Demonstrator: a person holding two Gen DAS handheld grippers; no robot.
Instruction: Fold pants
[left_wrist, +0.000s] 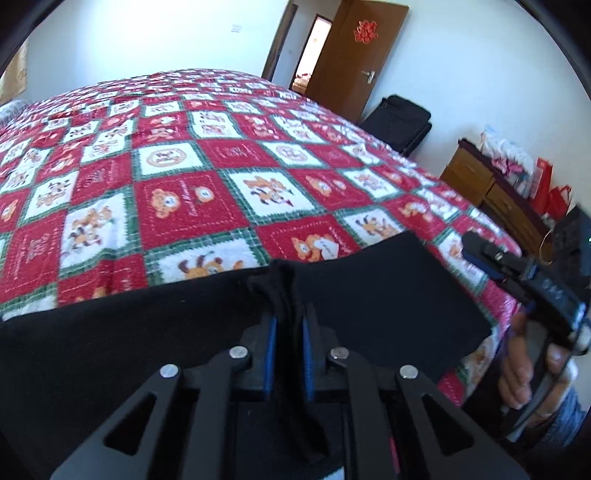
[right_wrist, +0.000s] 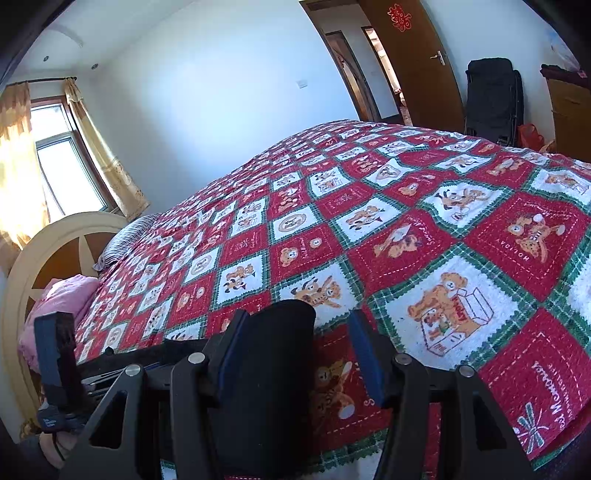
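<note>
Black pants (left_wrist: 369, 295) lie along the near edge of a bed covered by a red, white and green patchwork quilt (left_wrist: 192, 206). My left gripper (left_wrist: 287, 321) is shut on a bunched fold of the pants that sticks up between its blue pads. My right gripper (right_wrist: 299, 332) is open; a rounded end of the black pants (right_wrist: 273, 354) lies between its fingers, against the left pad and apart from the right one. The right gripper also shows in the left wrist view (left_wrist: 480, 247), at the pants' right end. The left gripper shows at the left of the right wrist view (right_wrist: 55, 350).
The quilt (right_wrist: 406, 221) covers the whole bed. A headboard (right_wrist: 44, 243), striped pillow (right_wrist: 129, 236) and pink blanket (right_wrist: 62, 295) are at the far end. A black bag (left_wrist: 402, 122), wooden dresser (left_wrist: 480, 184) and open door (left_wrist: 354, 55) stand along the wall.
</note>
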